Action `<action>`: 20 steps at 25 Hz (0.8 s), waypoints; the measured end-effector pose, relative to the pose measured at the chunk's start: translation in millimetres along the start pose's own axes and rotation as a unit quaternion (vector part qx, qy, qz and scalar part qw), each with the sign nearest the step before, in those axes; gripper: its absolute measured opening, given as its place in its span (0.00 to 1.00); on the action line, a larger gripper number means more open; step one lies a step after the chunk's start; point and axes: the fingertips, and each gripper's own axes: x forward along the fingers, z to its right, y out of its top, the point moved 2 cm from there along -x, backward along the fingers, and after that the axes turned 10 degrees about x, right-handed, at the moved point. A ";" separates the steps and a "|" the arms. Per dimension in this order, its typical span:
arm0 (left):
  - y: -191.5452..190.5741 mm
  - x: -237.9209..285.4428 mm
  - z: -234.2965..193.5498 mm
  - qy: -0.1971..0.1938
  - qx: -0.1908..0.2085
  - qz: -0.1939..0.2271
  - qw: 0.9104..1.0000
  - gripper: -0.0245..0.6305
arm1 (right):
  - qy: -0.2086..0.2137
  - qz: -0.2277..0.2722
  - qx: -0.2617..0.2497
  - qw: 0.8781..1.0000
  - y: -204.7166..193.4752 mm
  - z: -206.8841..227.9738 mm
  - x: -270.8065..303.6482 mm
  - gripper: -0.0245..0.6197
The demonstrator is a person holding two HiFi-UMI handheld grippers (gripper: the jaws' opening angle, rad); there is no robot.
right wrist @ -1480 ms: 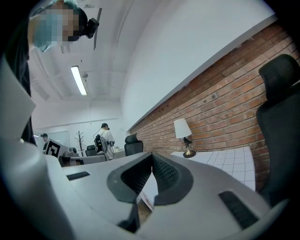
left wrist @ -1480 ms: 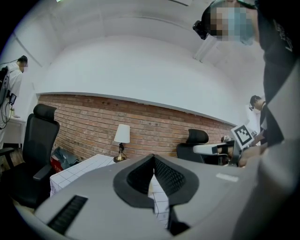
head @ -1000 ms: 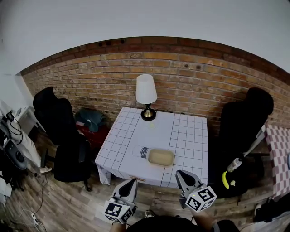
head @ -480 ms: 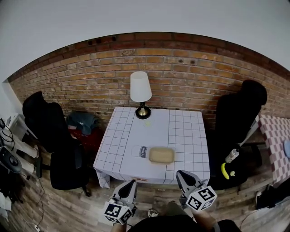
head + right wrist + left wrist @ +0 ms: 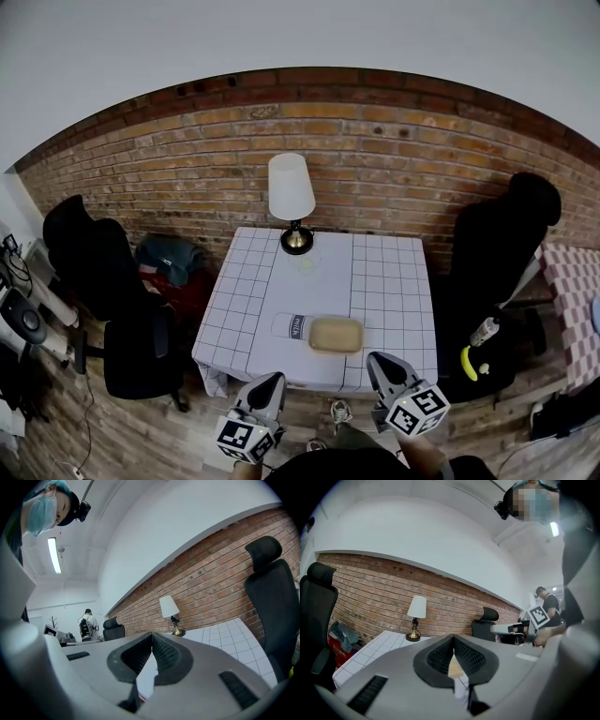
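Two tongs are in view: the left tongs and the right tongs. One counter with a white grid-pattern cloth stands against a brick wall. The counter carries one tan tray, one milk carton, one lamp and one small pale item that is too small to identify. The tan tray lies near the counter's front edge, slightly right of centre. The milk carton lies on its side just beside the tray's left end. The lamp stands at the rear of the counter, next to the wall, and the small pale item lies just in front of its base. Two black office chairs flank the counter, the left chair and the right chair. A teal cloth lies behind the left chair. One banana and one white bottle sit near the right chair. Both tongs are held low, above the wooden floor, short of the counter's front edge and well apart from the tray. Each points toward the counter, with its marker cube nearest the person. In the two gripper views, the jaws of each pair meet at the tips and nothing is gripped between them.
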 end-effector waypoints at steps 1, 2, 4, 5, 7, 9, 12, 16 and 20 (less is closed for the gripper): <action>0.4 4.9 -2.3 -0.001 0.002 -0.002 1.000 0.05 | 0.002 0.001 0.002 1.000 2.1 3.1 5.6 0.04; 0.7 10.3 -5.1 0.000 0.004 -0.004 1.000 0.05 | 0.005 0.001 0.003 1.000 3.9 6.4 11.5 0.04; 2.6 22.1 -12.6 0.005 0.005 -0.005 1.000 0.05 | 0.010 -0.002 0.006 1.000 7.2 13.0 23.9 0.04; 3.9 28.4 -16.6 0.008 0.006 -0.005 1.000 0.05 | 0.013 -0.005 0.007 1.000 8.7 16.2 30.0 0.04; 5.9 41.8 -22.3 0.010 0.005 -0.005 1.000 0.05 | 0.016 -0.010 0.007 1.000 11.6 23.4 41.0 0.04; 6.5 55.3 -26.8 0.011 0.004 -0.006 1.000 0.05 | 0.020 -0.014 0.007 1.000 15.0 31.0 51.3 0.04; 7.2 73.9 -34.5 0.013 0.005 -0.008 1.000 0.05 | 0.025 -0.018 0.007 0.999 20.0 41.8 66.5 0.04; 8.0 98.8 -42.2 0.015 0.006 -0.007 1.000 0.05 | 0.025 -0.022 0.011 0.999 27.8 58.9 81.5 0.04; 10.7 121.5 -46.6 0.015 0.004 -0.005 1.000 0.05 | 0.030 -0.029 0.009 0.999 34.1 73.4 93.8 0.04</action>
